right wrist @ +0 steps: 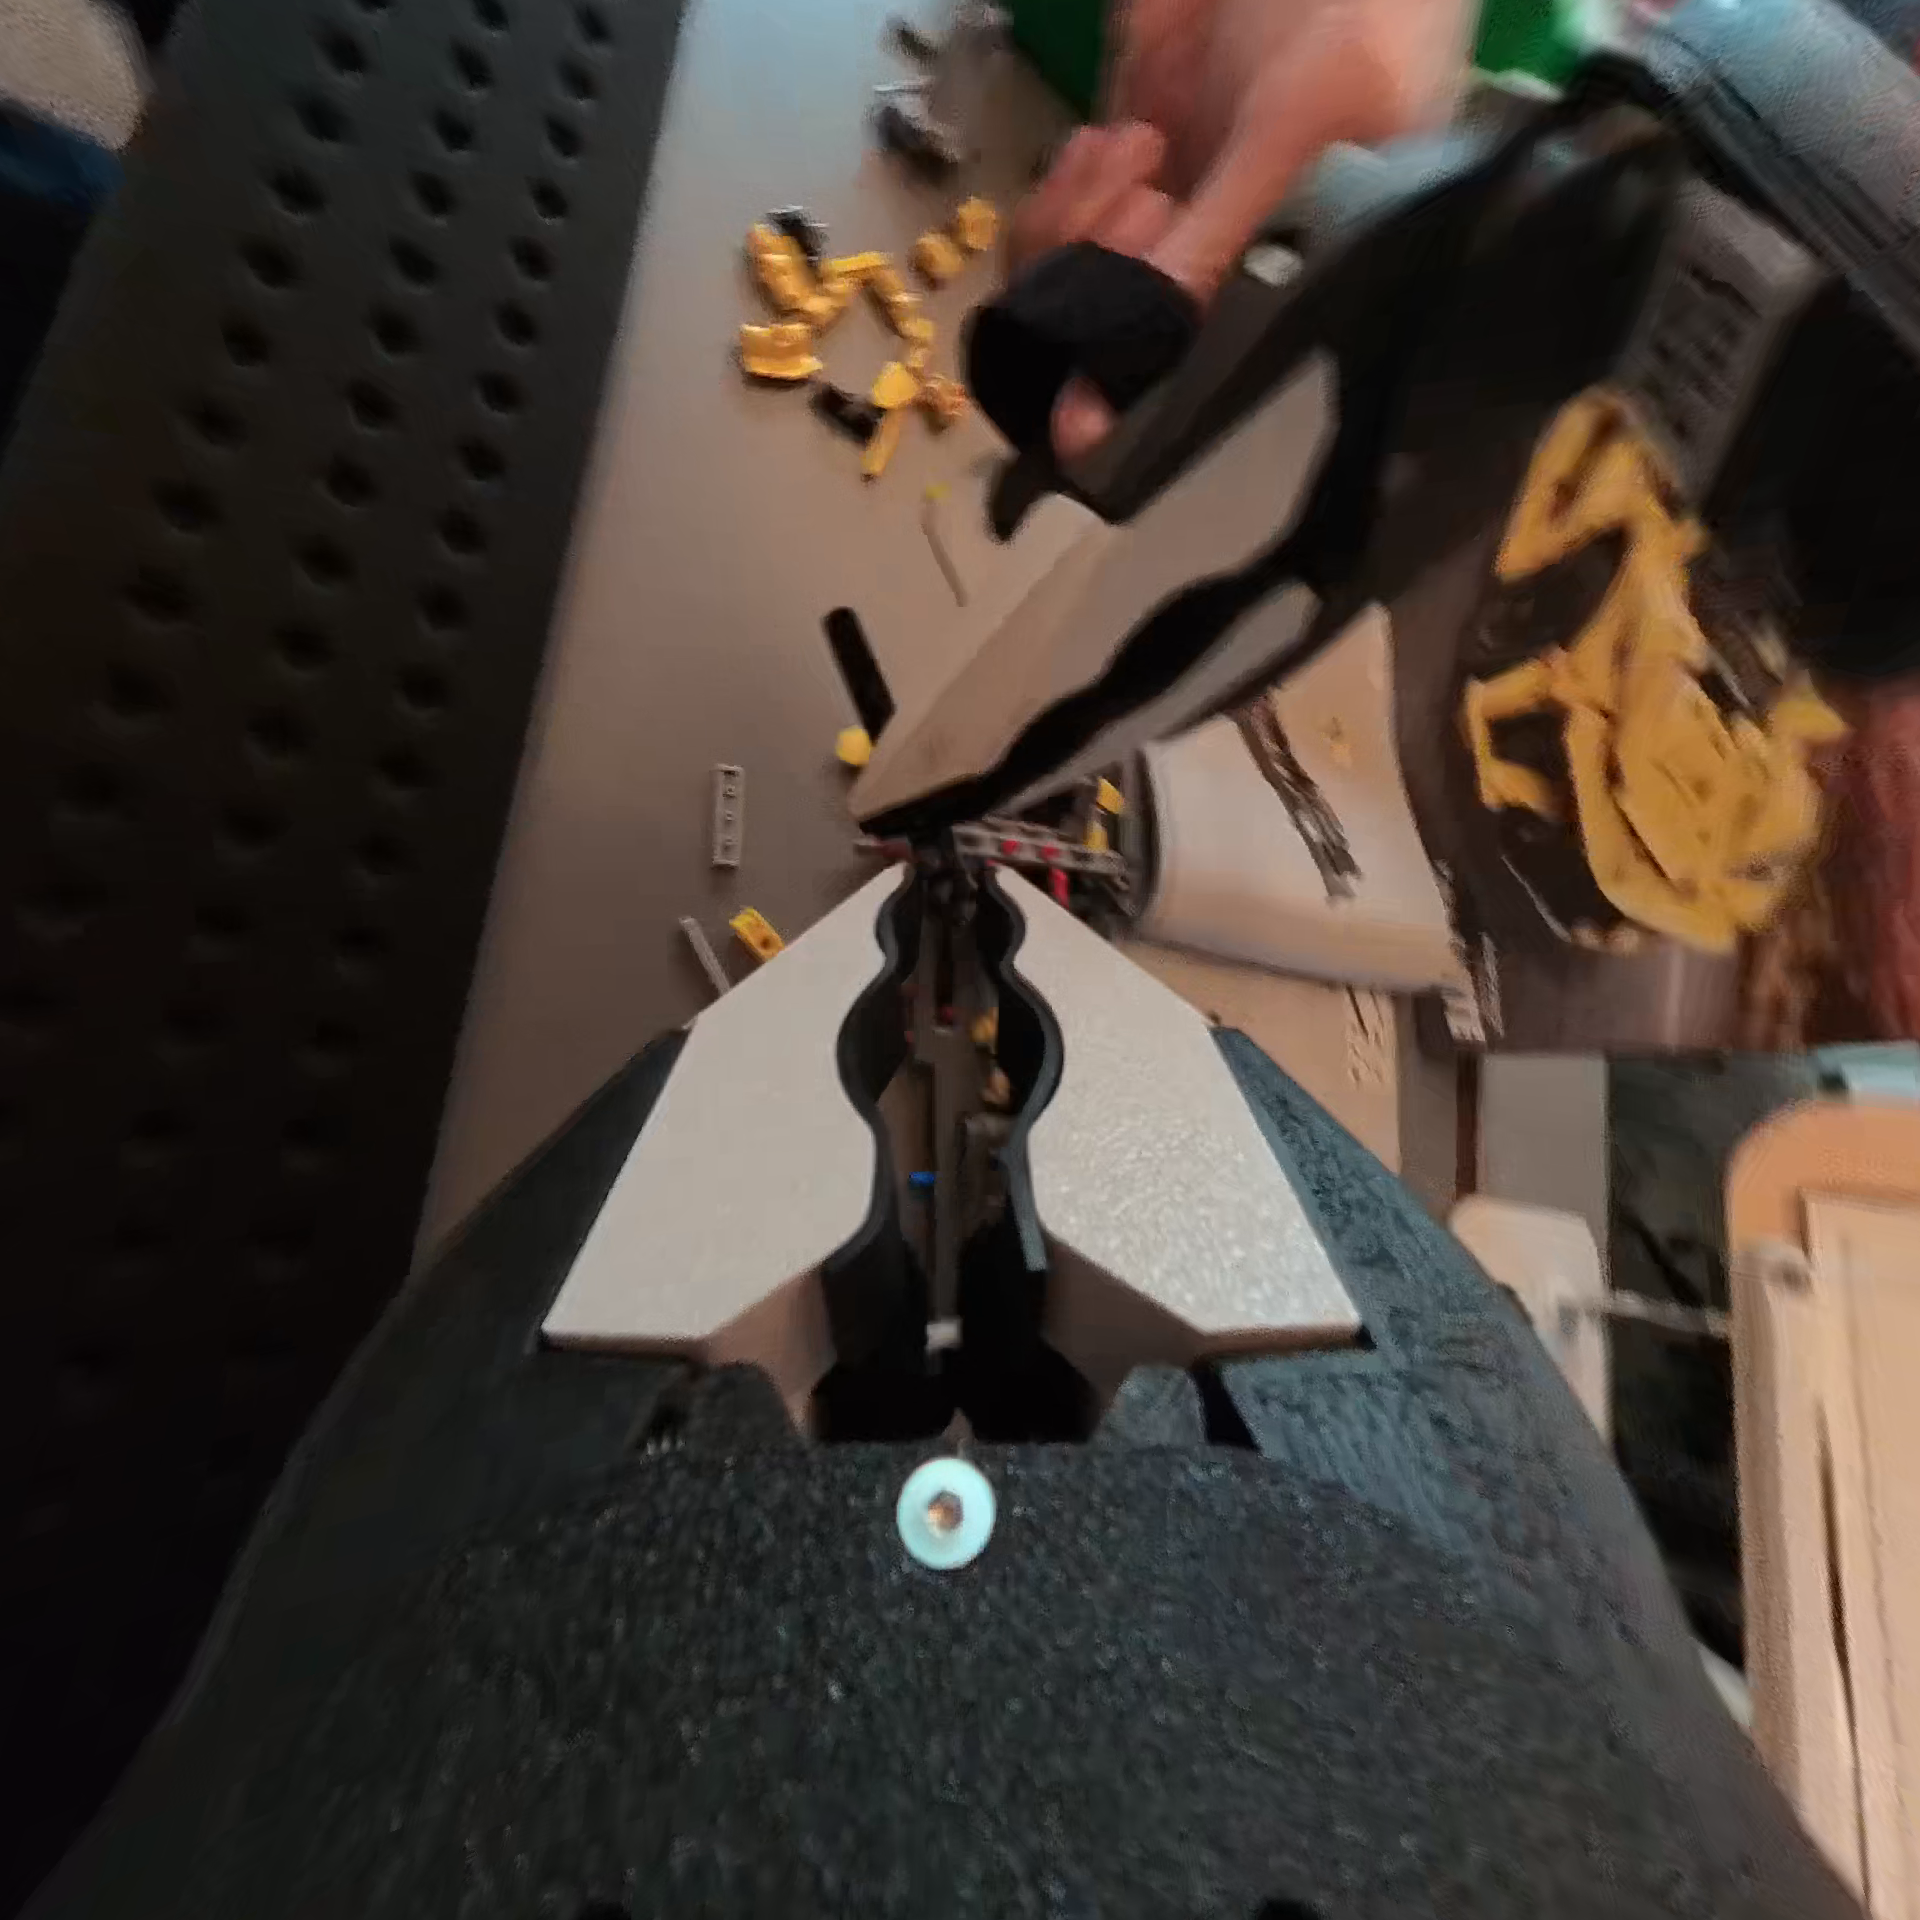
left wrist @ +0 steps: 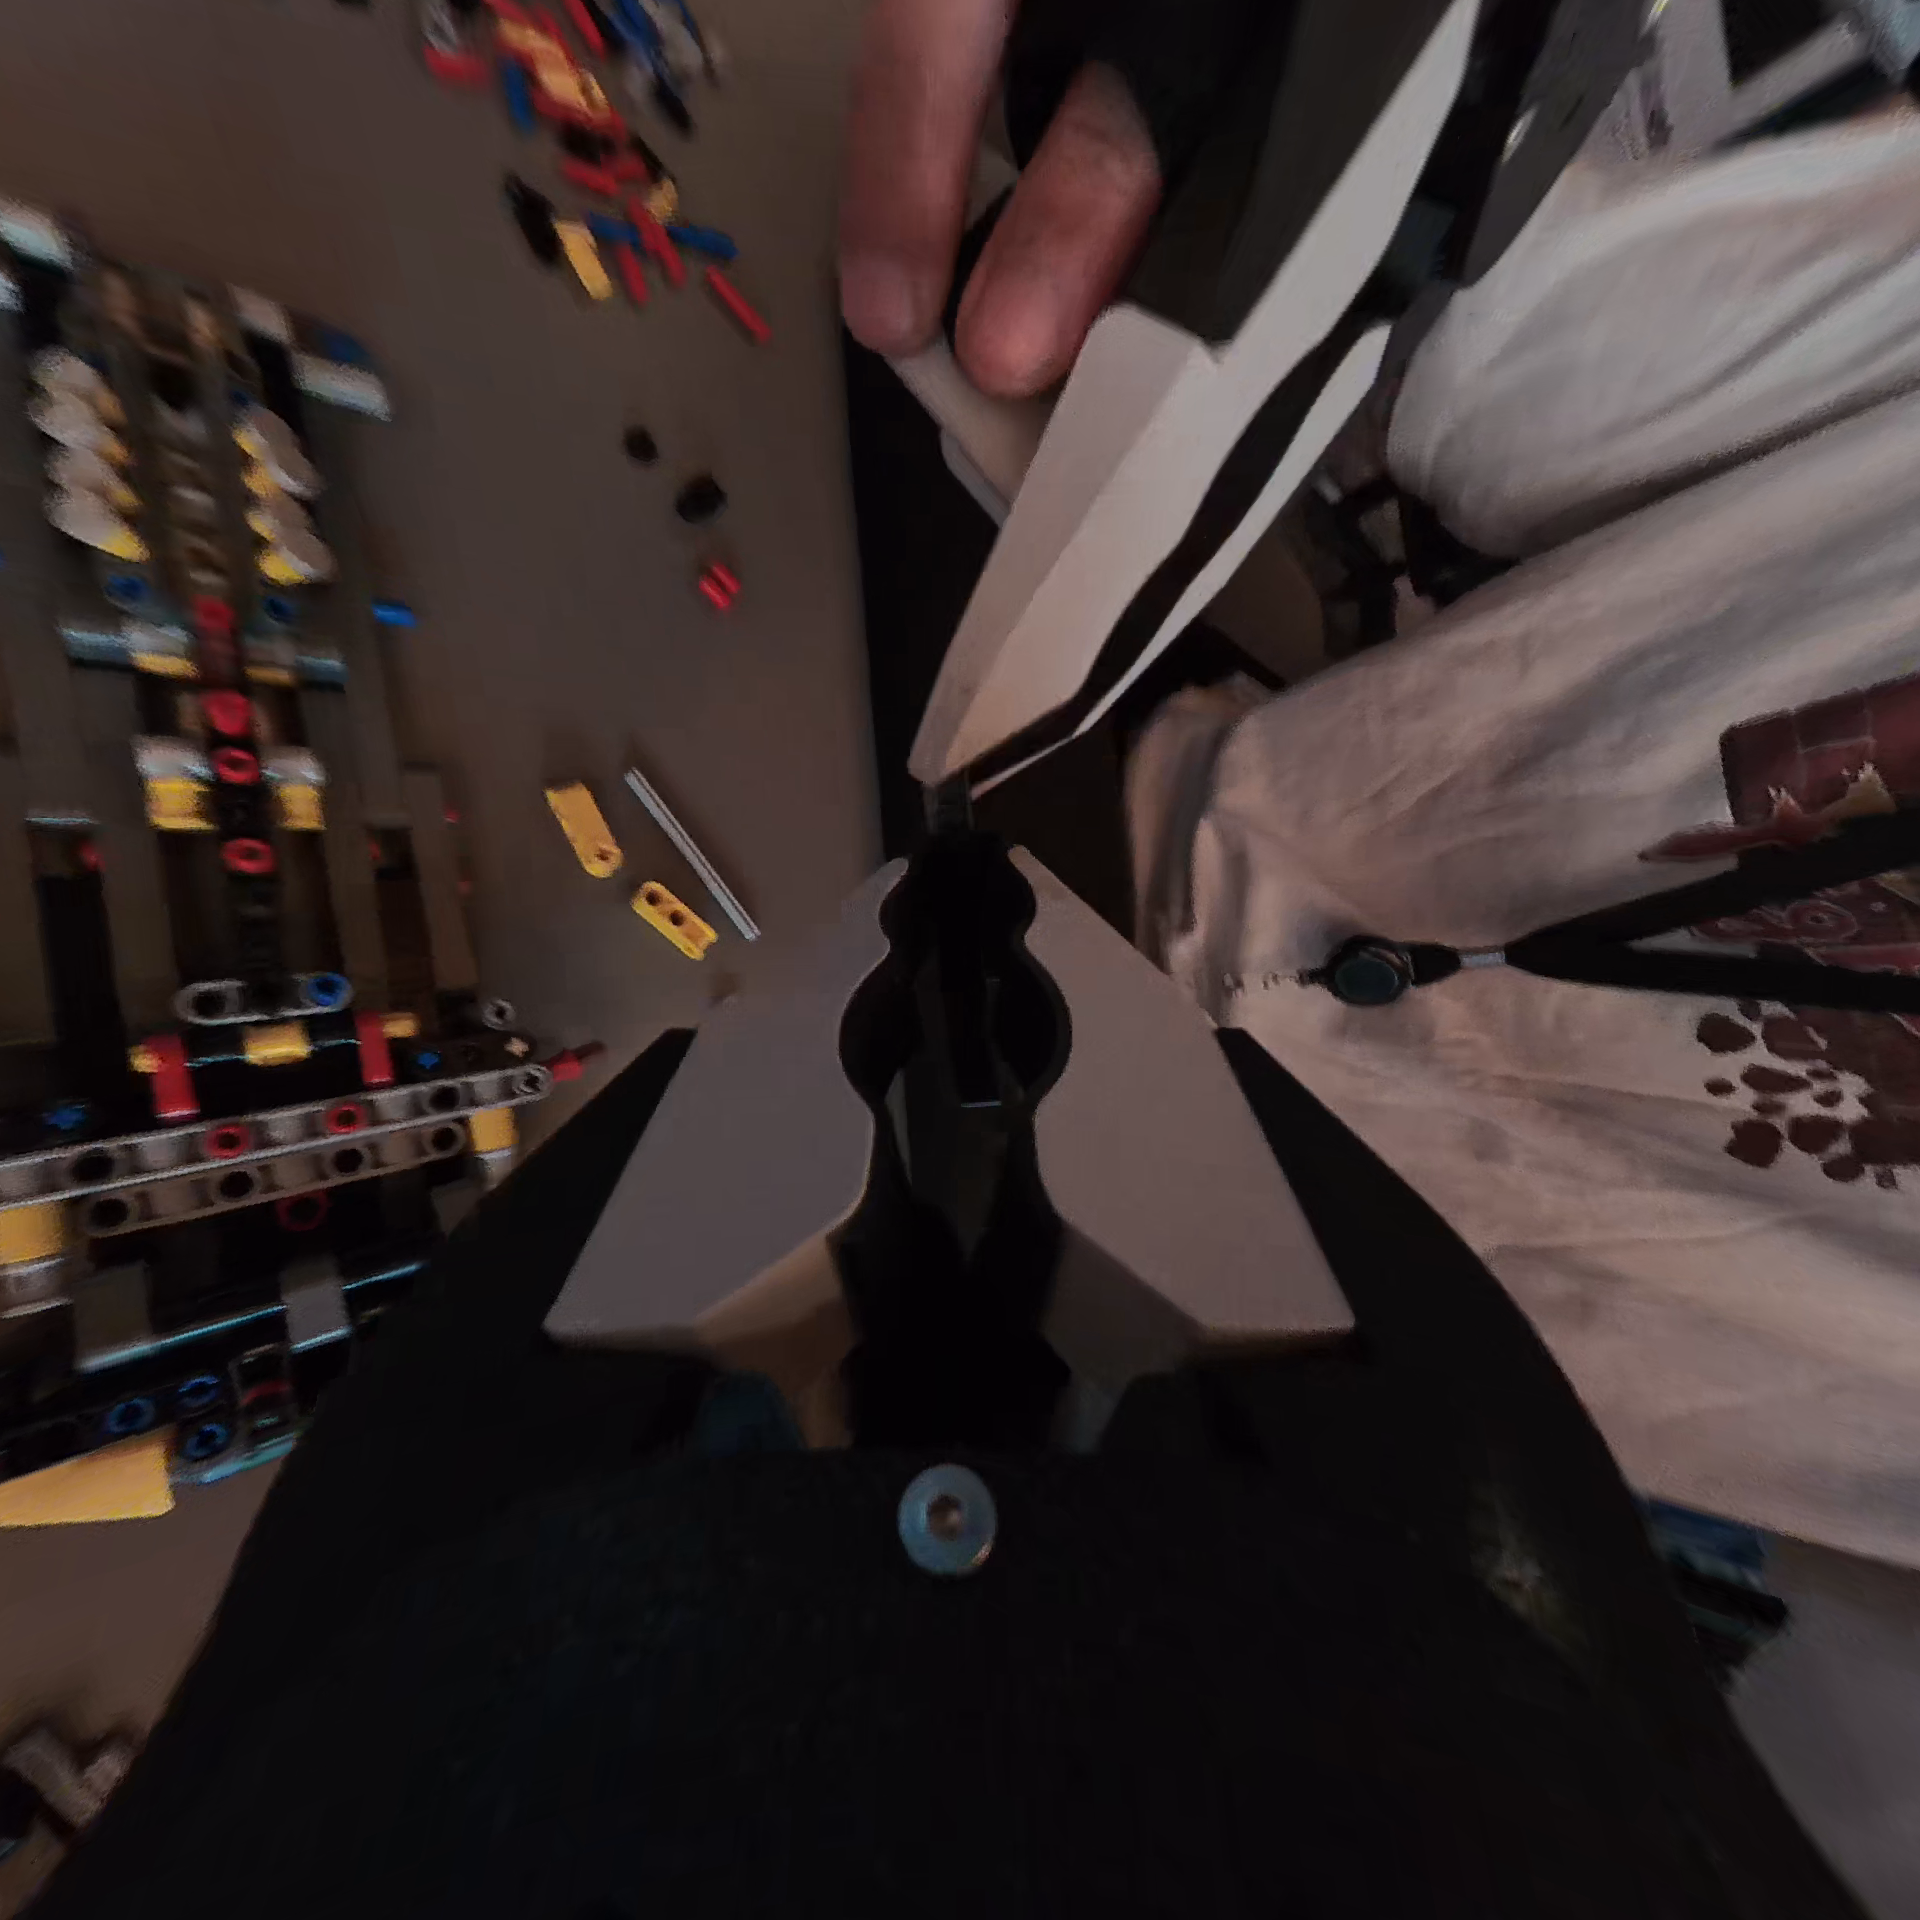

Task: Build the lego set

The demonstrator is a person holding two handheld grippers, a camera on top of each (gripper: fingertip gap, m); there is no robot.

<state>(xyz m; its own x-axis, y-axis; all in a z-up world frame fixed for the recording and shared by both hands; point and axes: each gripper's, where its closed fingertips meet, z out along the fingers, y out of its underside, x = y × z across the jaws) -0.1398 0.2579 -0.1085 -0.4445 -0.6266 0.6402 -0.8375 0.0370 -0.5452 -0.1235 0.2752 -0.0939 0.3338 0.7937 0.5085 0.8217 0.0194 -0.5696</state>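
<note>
Brown table (left wrist: 644, 644) carries the work, with both grippers meeting tip to tip past its edge. Left gripper (left wrist: 954, 862) is pressed nearly together on something dark and thin; I cannot tell what piece it is. Right gripper (left wrist: 940, 774) comes down to it from above, its fingers almost closed on a small black piece (left wrist: 948, 805), and a hand (left wrist: 977, 208) holds its handle. Beside the left gripper, on the table, lies the half-built model (left wrist: 208, 935), and near it two yellow pieces (left wrist: 623, 862) with a grey rod (left wrist: 691, 852); farther off is a heap of red and blue pins (left wrist: 613, 166). I think the small piece could slip and fall off the table, because the pinch is only at the very tips.
</note>
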